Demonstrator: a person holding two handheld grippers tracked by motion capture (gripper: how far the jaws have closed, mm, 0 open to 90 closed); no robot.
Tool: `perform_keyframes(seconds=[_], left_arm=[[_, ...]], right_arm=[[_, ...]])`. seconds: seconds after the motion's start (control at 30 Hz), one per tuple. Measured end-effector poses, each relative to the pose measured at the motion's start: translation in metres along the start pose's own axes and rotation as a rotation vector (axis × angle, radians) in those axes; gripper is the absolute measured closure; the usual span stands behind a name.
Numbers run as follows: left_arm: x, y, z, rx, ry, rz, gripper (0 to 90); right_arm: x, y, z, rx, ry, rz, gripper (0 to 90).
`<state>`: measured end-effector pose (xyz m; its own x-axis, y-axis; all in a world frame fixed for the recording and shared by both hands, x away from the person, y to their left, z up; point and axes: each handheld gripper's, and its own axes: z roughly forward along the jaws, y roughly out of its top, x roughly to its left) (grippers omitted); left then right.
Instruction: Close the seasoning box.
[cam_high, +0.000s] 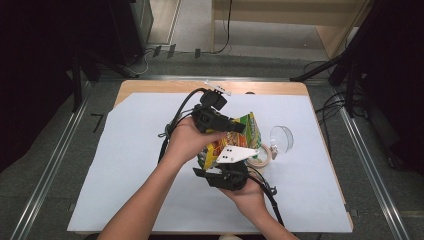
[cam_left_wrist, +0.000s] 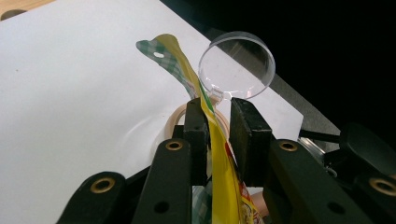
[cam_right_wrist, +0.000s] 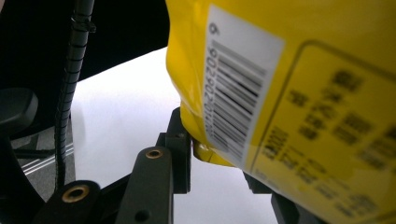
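free: white sheet (cam_high: 125, 165) left | blocked: clear lid (cam_high: 281, 138), tape roll (cam_high: 264, 157) right of bag (cam_high: 246, 132)

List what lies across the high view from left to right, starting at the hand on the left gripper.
The hand on the left gripper → yellow snack bag → roll of tape → clear round dish → bare white sheet on the table.

A white sheet (cam_high: 125, 165) covers most of the wooden table (cam_high: 150, 86). Around the table lies grey carpet (cam_high: 45, 150) with metal rails (cam_high: 50, 170) either side. Beyond the table, cables (cam_high: 150, 52) trail toward a pale wooden cabinet (cam_high: 280, 12).
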<state>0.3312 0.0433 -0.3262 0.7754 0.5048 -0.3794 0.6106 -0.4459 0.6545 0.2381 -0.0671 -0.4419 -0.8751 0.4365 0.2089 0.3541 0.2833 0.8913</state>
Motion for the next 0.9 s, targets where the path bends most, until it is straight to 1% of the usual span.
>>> perform_keyframes(seconds=[0.23,0.3,0.57,0.67,0.73,0.9], left_arm=[[0.0013,-0.0008,-0.0006,-0.005,-0.004,0.002,77.7],[0.0018,-0.0009,-0.0017,-0.003,-0.001,0.0,77.7],[0.0014,-0.0014,-0.0029,-0.002,0.008,0.0,77.6],[0.0023,-0.0017,-0.0031,-0.005,0.005,-0.004,77.6],[0.0025,-0.0023,-0.0037,-0.008,0.0,-0.005,77.6],[0.0022,-0.003,-0.0053,-0.009,0.006,-0.002,77.6]], right_arm=[[-0.0003,-0.0002,0.0008,0.003,-0.003,-0.006,69.0],[0.0008,0.0003,0.0016,0.002,-0.001,0.002,69.0],[0.002,0.0011,0.0017,0.001,0.0,-0.013,68.7],[0.0024,0.0013,0.0019,0.003,0.001,-0.005,68.8],[0.0025,0.0015,0.0021,0.001,0.002,-0.012,68.7],[0.0025,0.0021,0.0026,0.004,-0.004,-0.023,68.8]])
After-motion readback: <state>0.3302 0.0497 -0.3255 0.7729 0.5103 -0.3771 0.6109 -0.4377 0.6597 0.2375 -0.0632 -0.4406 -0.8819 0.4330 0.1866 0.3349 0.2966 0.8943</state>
